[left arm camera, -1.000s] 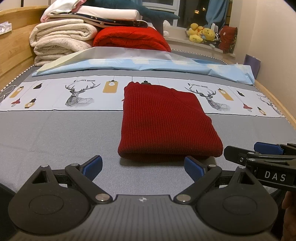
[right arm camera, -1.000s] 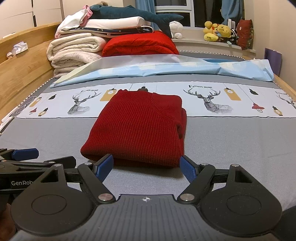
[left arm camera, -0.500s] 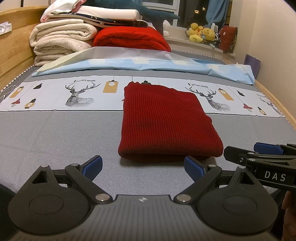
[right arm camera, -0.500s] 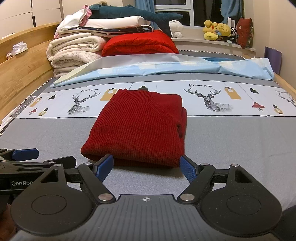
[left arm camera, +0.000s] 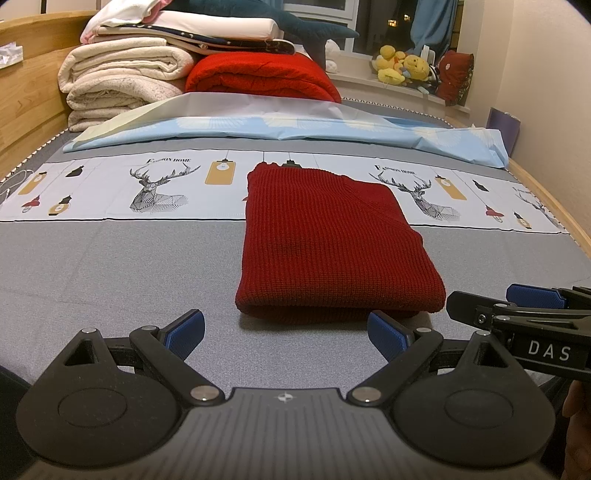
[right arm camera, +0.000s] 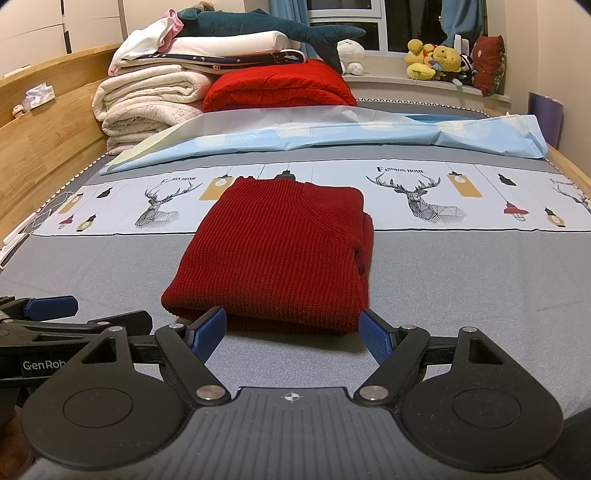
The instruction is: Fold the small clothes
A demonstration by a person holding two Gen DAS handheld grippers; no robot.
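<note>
A dark red knit sweater [left arm camera: 332, 243] lies folded into a neat rectangle on the grey bed cover [left arm camera: 110, 273]; it also shows in the right wrist view [right arm camera: 277, 254]. My left gripper [left arm camera: 286, 334] is open and empty, just short of the sweater's near edge. My right gripper [right arm camera: 293, 334] is open and empty, its blue pads level with the sweater's near fold. The right gripper also shows at the right of the left wrist view [left arm camera: 517, 306], and the left gripper at the left of the right wrist view [right arm camera: 55, 314].
A light blue sheet [left arm camera: 295, 125] lies across the bed behind a deer-print strip [left arm camera: 159, 184]. Folded blankets [left arm camera: 122, 85], a red quilt [left arm camera: 258, 74] and a plush shark [right arm camera: 280, 29] are stacked at the back. Wooden bed rails [right arm camera: 44, 140] run along both sides.
</note>
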